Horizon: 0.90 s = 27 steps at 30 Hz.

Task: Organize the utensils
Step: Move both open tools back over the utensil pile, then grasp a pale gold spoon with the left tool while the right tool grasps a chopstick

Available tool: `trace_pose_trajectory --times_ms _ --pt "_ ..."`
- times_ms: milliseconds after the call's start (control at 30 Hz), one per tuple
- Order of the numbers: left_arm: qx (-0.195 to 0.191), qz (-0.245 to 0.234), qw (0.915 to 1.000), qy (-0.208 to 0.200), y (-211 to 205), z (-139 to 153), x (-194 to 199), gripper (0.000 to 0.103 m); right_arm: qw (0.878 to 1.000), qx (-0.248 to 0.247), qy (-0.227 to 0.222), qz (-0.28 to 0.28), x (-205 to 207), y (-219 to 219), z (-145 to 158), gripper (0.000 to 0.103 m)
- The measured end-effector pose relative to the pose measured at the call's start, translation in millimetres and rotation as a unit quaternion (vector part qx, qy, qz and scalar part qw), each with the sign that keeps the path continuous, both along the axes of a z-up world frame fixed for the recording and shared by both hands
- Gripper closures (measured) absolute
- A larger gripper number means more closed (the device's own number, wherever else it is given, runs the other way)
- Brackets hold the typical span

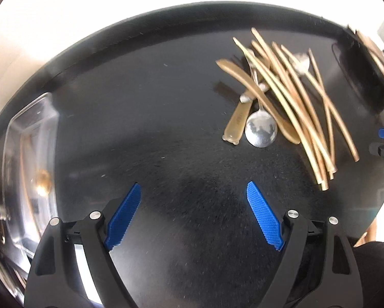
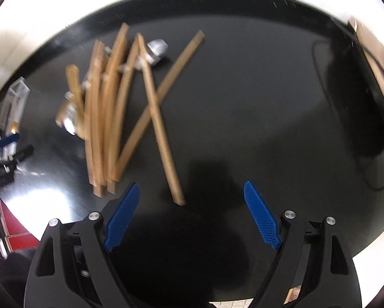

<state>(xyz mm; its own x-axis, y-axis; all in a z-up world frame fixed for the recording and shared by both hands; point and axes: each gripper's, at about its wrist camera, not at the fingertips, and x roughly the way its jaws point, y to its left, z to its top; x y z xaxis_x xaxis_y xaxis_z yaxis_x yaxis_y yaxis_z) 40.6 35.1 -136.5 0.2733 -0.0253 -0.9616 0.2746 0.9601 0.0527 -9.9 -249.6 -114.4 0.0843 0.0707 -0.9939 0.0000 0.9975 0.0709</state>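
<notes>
I see the clear tray (image 1: 30, 154) far left of the utensil pile (image 1: 281, 97) on the black surface (image 1: 140, 102). Left gripper (image 1: 193, 213) hovers spread wide, empty, left of pile. Right gripper (image 2: 192, 213) likewise wide, empty, just right of it.

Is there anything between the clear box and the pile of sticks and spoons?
No, just bare black table between the clear box and the pile, shown in the left wrist view.

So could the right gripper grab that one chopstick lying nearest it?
Probably yes: the right gripper is open, and the chopstick's near end lies on bare black table between its fingers, nothing blocking.
</notes>
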Motion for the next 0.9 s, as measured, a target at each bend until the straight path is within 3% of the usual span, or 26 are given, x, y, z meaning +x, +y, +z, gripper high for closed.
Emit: trace_pose_trajectory --times_ms 267,400,700,833,900 --pt "0.006 -0.045 0.9987 0.024 -1.7 -41.2 22.6 0.020 0.999 -0.029 0.029 0.032 -6.9 -4.7 -37.9 0.022" --pt "-0.015 -0.065 0.9977 0.014 -2.0 -42.3 40.5 0.020 0.997 -0.045 0.028 0.054 -0.9 3.0 -49.1 0.022" --pt "-0.020 -0.159 0.9871 0.004 -21.7 -41.2 96.0 0.020 0.995 -0.049 0.013 0.089 43.6 20.4 -51.4 0.022" --pt "-0.023 -0.191 0.9813 -0.005 -41.6 -39.6 107.8 0.021 0.995 -0.039 0.014 0.093 63.5 21.6 -52.0 0.028" --pt "-0.025 -0.206 0.9781 -0.009 -49.8 -39.8 106.6 0.027 0.994 -0.039 0.011 0.098 70.9 24.4 -51.5 0.031"
